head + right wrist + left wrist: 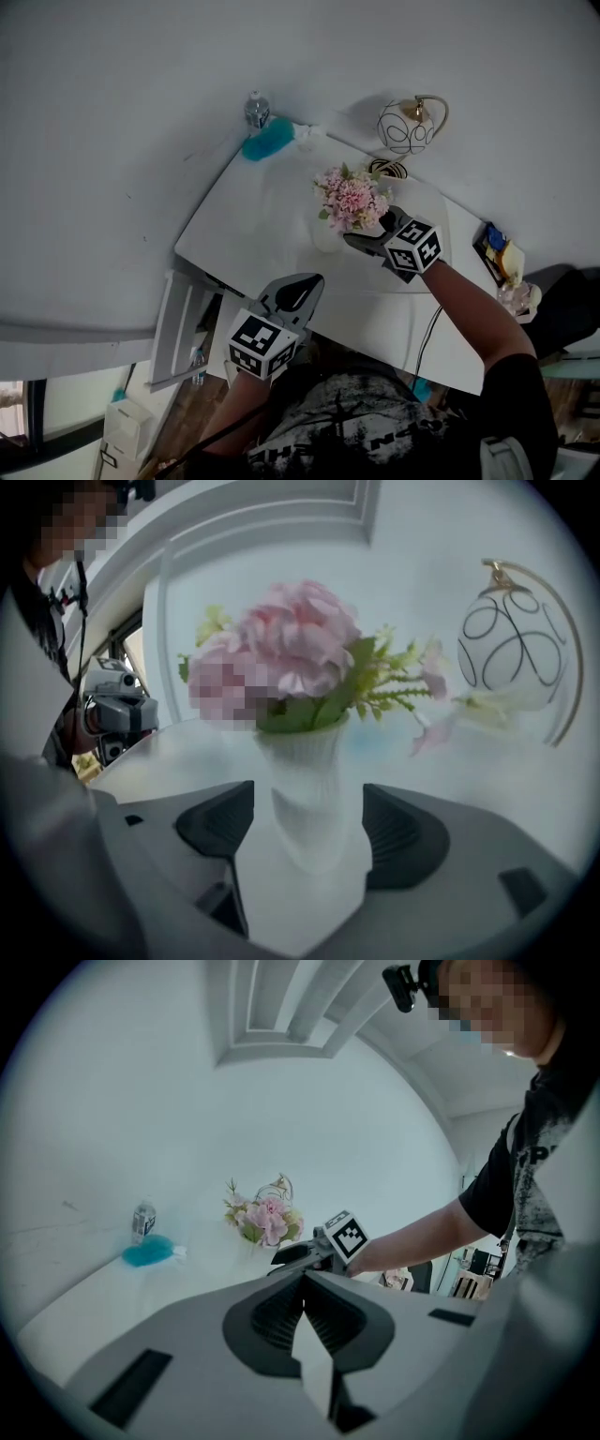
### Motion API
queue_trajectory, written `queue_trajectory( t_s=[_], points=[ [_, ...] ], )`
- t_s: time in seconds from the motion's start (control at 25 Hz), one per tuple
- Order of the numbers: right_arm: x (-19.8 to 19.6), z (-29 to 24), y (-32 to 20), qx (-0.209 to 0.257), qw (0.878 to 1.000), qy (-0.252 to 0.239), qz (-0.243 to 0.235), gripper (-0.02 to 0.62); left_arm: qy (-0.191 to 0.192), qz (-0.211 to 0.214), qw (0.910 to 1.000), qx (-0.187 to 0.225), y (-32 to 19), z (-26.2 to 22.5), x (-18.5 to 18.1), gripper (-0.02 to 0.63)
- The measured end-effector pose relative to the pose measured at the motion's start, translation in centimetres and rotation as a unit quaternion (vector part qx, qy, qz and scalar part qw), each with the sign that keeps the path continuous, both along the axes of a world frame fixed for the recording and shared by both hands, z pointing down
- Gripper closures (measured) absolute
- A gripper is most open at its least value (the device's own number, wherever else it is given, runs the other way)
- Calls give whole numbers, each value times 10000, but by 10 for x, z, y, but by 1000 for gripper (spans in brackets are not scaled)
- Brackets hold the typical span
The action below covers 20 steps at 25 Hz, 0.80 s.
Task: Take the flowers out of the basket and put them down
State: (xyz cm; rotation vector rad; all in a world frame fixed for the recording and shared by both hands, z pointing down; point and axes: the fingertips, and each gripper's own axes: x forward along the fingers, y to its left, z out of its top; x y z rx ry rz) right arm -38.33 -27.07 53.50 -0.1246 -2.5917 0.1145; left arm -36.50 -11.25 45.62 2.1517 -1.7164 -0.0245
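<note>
Tabletop's (272, 220) carrying the flowers (352, 199), so your right fingers (217, 825) are hanging released around their vase (305, 761). Left fingers (279, 1321) are clenching nothing.

You work in dim, flat light with a cool grey-blue cast. Nothing throws a hard shadow, and the desk (272, 234) top shows as a pale, washed-out sheet without glare. In your head view the wide lens bends the desk's edges, and the space below its near edge sinks into darkness. Both gripper views are round fisheye pictures with black corners, and their lines curve more toward the rim. In your right gripper view the vase (305, 799) sits too close to the lens and smears, and the flowers (300, 649) above it are soft. In your left gripper view those flowers look small but fairly crisp.
</note>
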Motion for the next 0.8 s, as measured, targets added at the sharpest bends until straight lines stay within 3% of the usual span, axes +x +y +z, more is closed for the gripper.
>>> queue_trajectory(
  t_s=[0.12, 0.4, 0.8],
  points=[
    [-9, 3, -3, -256, 9994, -211, 81, 236, 46, 47, 10000, -11, 1, 4, 4, 592],
    [-26, 11, 0, -276, 9992, -284, -63, 222, 197, 18, 9998, 47, 0, 4, 4, 592],
    [-50, 7, 4, -293, 9968, -725, -132, 224, 128, -137, 9998, 99, -2, 4, -6, 592]
  ],
)
